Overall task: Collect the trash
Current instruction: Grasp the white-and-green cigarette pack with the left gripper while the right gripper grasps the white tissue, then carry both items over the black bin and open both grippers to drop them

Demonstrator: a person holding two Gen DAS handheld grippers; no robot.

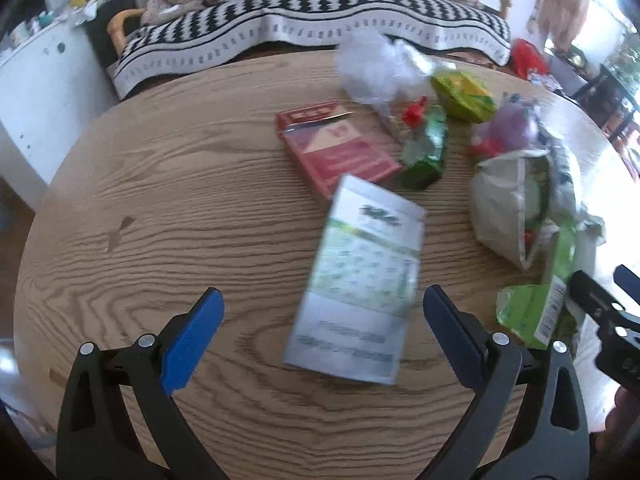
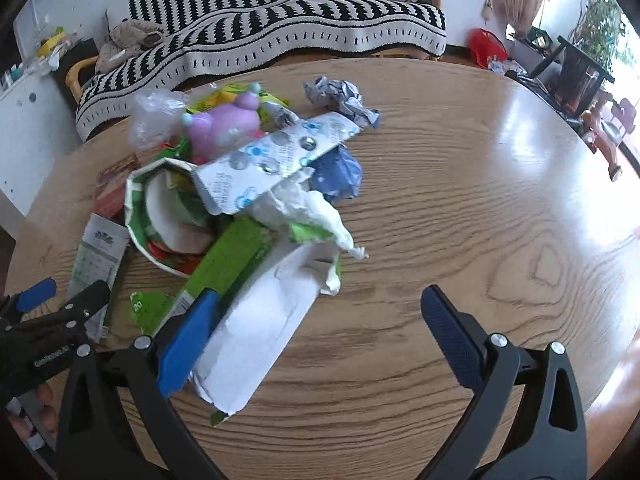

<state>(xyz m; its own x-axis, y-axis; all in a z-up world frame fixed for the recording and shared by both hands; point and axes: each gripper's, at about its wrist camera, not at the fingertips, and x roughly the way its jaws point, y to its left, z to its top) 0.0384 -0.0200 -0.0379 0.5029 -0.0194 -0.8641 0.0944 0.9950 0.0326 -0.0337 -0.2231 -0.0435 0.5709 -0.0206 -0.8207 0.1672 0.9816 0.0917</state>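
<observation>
Trash lies on a round wooden table (image 1: 160, 208). In the left wrist view my left gripper (image 1: 323, 320) is open over a white-and-green carton (image 1: 360, 276), which lies between the fingers. Beyond it are a red box (image 1: 340, 148), a green wrapper (image 1: 426, 152), a clear plastic bag (image 1: 376, 68) and a crushed paper bowl (image 1: 512, 204). In the right wrist view my right gripper (image 2: 319, 320) is open over a flattened white-and-green carton (image 2: 256, 328). Its left finger (image 2: 188, 340) rests at the carton's edge. A white tissue (image 2: 312, 208), a blister-pack box (image 2: 272, 160), blue crumpled paper (image 2: 340, 174) and a purple toy (image 2: 224, 124) sit in the pile.
A sofa with a black-and-white zigzag blanket (image 2: 280, 28) stands behind the table. A white cabinet (image 1: 44, 92) is at the left. A crumpled blue-white paper ball (image 2: 340, 96) lies at the far side. The table's right half (image 2: 500, 200) is bare wood.
</observation>
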